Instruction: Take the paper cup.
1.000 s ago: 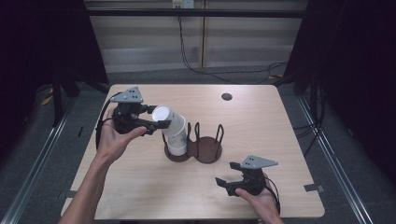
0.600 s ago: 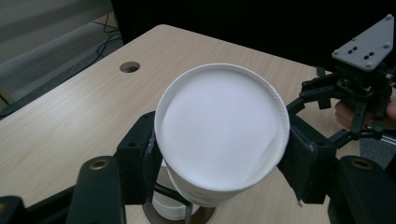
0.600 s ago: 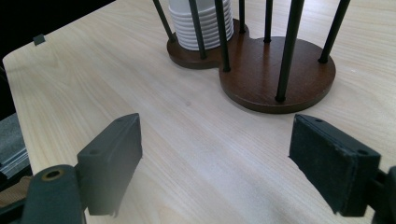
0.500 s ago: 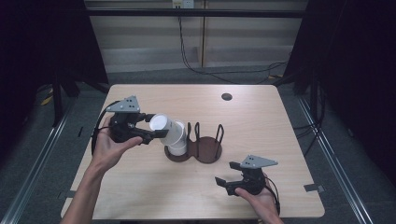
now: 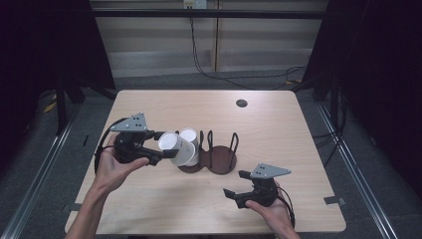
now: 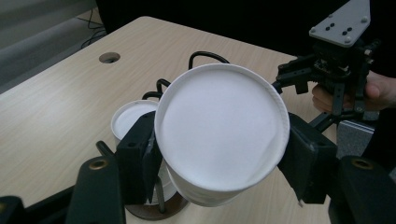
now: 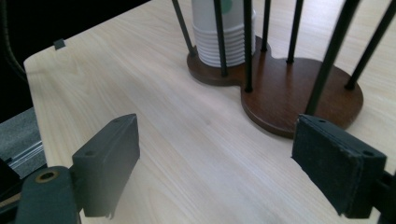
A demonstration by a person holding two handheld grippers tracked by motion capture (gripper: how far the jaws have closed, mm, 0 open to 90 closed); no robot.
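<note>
My left gripper [image 5: 164,146] is shut on a white paper cup [image 5: 176,148], which lies tilted on its side just left of the cup stack [image 5: 189,142]. In the left gripper view the cup [image 6: 222,135] shows its round white end between the two pads, with the stack [image 6: 130,119] behind it. The stack stands in the left ring of a brown wire-post holder [image 5: 221,162]; the holder's right ring is empty. My right gripper [image 5: 236,184] rests open near the table's front, right of centre. Its jaws [image 7: 224,168] stand wide apart, facing the holder base [image 7: 299,98] and the stack [image 7: 224,37].
The wooden table [image 5: 298,144] has a small round hole [image 5: 242,103] at the back right. Cables trail from both grippers. Dark floor and metal rails surround the table. The right gripper [image 6: 336,70] also appears far off in the left gripper view.
The left gripper has drawn the cup off the top of the stack, lower and toward the person, tipping it sideways. The right gripper has stayed put.
</note>
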